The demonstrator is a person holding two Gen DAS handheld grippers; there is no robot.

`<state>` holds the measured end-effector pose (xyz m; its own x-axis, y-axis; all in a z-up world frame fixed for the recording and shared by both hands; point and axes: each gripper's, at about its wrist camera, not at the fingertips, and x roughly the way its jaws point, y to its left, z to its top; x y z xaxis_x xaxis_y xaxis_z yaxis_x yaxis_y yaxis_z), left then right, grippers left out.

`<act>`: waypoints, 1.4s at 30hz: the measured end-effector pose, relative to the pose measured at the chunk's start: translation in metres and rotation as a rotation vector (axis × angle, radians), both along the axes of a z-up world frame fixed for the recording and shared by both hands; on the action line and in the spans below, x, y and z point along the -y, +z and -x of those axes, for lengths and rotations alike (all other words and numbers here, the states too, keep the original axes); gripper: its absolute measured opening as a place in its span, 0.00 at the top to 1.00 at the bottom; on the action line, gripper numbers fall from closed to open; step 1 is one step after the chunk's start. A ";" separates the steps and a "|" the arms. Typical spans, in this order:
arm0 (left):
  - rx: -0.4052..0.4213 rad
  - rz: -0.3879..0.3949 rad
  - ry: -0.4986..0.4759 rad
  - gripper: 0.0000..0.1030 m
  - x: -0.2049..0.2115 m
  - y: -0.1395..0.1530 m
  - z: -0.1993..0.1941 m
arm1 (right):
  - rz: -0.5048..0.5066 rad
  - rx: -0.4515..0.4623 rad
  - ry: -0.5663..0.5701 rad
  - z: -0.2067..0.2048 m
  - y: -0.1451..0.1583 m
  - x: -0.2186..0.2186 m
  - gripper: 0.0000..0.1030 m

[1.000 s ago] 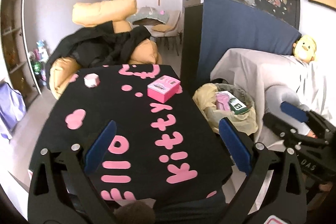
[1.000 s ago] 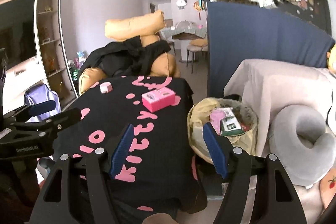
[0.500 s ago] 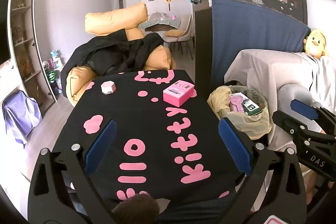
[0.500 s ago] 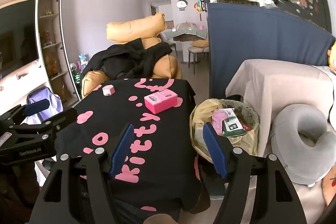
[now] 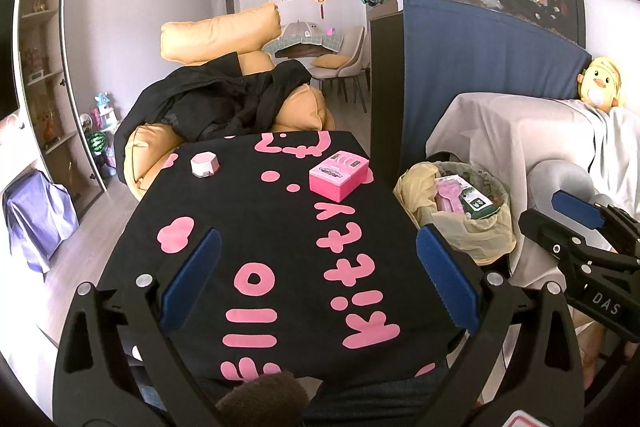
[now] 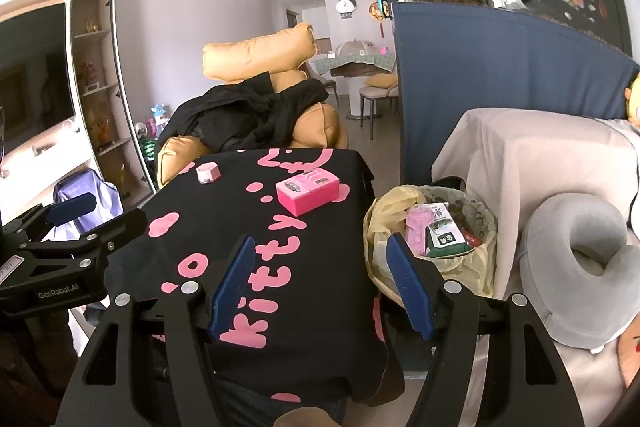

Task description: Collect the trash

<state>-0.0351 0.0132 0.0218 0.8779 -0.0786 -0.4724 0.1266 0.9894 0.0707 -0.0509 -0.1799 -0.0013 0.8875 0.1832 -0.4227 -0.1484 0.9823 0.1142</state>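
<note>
Left wrist view now shows more ceiling and far wall than a second ago, and the pink box and the bin sit lower and nearer the middle of the picture, so the camera has tipped up a little and swung slightly toward the bin side; nothing on the desk has shifted. That reads as a pause for aiming rather than progress: two pieces of trash are not yet collected. The pink box lies at about 1 o'clock from the left claw, near the desk's right edge; the small pale pink item lies at about 11 o'clock, toward the far left corner. The bin, lined with a yellowish bag and already holding a pink thing and a green carton, stands on the floor just beside the desk at 2 o'clock.

Both claws hover low over the near edge of the desk, pointing forward and slightly down. The left claw is released and empty, its blue pads spread wide. The right claw is likewise released, with nothing between its pads, straddling the desk's right edge and the bin's rim.
</note>
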 end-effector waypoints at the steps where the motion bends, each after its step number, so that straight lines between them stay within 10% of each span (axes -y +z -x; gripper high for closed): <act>1: -0.001 0.000 0.000 0.09 0.000 0.000 0.000 | 0.000 0.000 0.000 0.000 0.000 0.000 0.37; 42: -0.014 0.003 -0.008 0.09 0.004 -0.001 0.000 | -0.009 -0.006 -0.006 0.000 0.000 0.000 0.37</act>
<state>-0.0349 0.0093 0.0204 0.8706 -0.0872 -0.4843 0.1355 0.9886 0.0656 -0.0512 -0.1800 -0.0015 0.8860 0.1821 -0.4265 -0.1419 0.9820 0.1244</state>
